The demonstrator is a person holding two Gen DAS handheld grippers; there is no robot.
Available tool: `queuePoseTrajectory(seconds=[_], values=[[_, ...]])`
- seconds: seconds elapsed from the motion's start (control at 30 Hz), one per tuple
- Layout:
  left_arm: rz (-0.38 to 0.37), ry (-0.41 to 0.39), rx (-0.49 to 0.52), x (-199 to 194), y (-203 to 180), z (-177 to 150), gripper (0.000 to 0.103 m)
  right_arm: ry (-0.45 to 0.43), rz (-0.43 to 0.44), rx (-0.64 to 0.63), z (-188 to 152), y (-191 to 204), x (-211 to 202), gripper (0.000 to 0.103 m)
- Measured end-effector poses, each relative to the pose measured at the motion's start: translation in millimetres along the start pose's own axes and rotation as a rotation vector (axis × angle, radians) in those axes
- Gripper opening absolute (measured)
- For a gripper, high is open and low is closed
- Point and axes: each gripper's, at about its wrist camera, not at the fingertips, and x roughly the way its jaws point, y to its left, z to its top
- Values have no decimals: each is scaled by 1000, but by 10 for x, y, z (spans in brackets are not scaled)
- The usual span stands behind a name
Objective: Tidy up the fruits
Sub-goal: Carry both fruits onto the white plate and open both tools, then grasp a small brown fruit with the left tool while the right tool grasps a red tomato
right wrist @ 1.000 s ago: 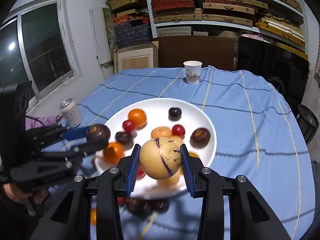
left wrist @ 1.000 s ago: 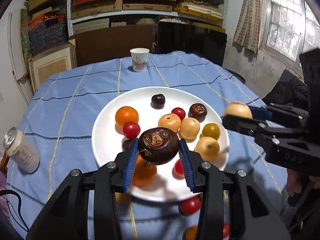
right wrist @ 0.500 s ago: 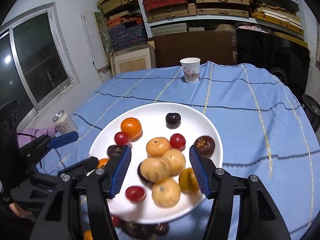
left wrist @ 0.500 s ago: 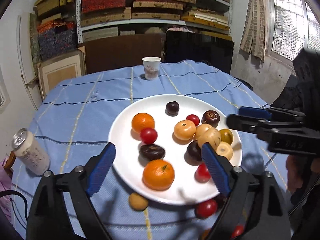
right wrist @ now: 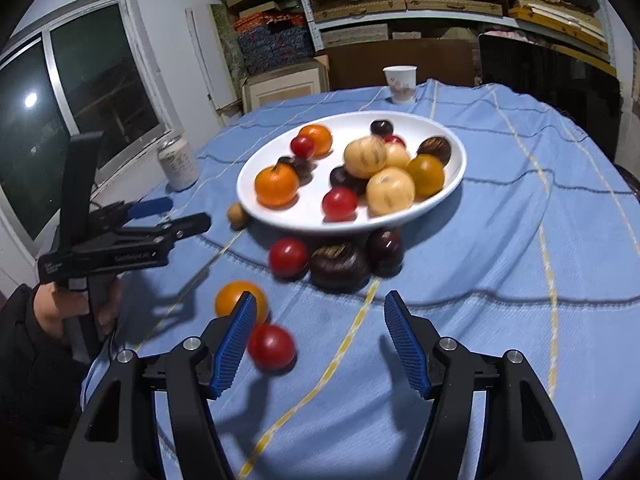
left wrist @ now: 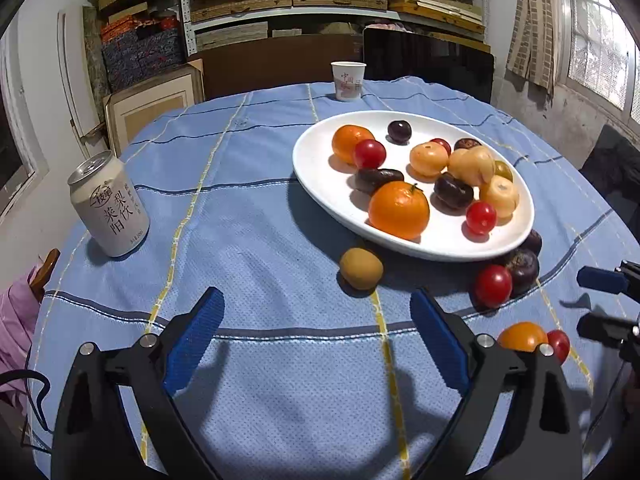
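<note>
Opening Grippers Hover at Plate's Edge

Left wrist: left gripper [left wrist: 316,324] widens over bare cloth, empty; a kiwi [left wrist: 361,268] lies beside the plate [left wrist: 320,184].

Right wrist: right gripper [right wrist: 320,338] spreads, empty; a tomato [right wrist: 271,346] sits beside its left finger.

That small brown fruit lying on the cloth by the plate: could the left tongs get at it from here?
Probably yes. The brown fruit lies on bare cloth ahead of the left tongs, whose jaws are opening and empty; only the plate rim sits close behind it.
</note>
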Motion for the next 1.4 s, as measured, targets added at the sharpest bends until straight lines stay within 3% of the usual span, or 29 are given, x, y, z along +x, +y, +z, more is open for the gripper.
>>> queuePoseTrajectory(seconds=[0.17, 0.27, 0.47, 0.7, 0.93, 1.0, 1.07, 1.33, 1.4], values=[[-2, 18, -39, 40, 77, -21, 92, 28, -27, -117, -109, 226, 3, 65], [-10, 25, -66, 48, 122, -24, 92, 66, -29, -163, -118, 318, 85, 50], [-3, 41, -41, 87, 56, -19, 92, 145, -3, -173, -89, 392, 264, 32], [36, 97, 24, 206, -99, 13, 92, 132, 84, -105, -92, 289, 209, 30], [117, 98, 115, 349, -300, 170, 91, 117, 92, -89, -111, 268, 168, 30], [116, 111, 124, 423, -332, 214, 77, 112, 97, -82, -112, 253, 157, 30], [100, 132, 118, 491, -330, 232, 69, 108, 103, -72, -113, 234, 146, 31], [66, 125, 97, 528, -300, 247, 64, 111, 119, -66, -98, 226, 167, 31], [44, 125, 90, 531, -303, 242, 52, 108, 121, -62, -98, 218, 163, 31]])
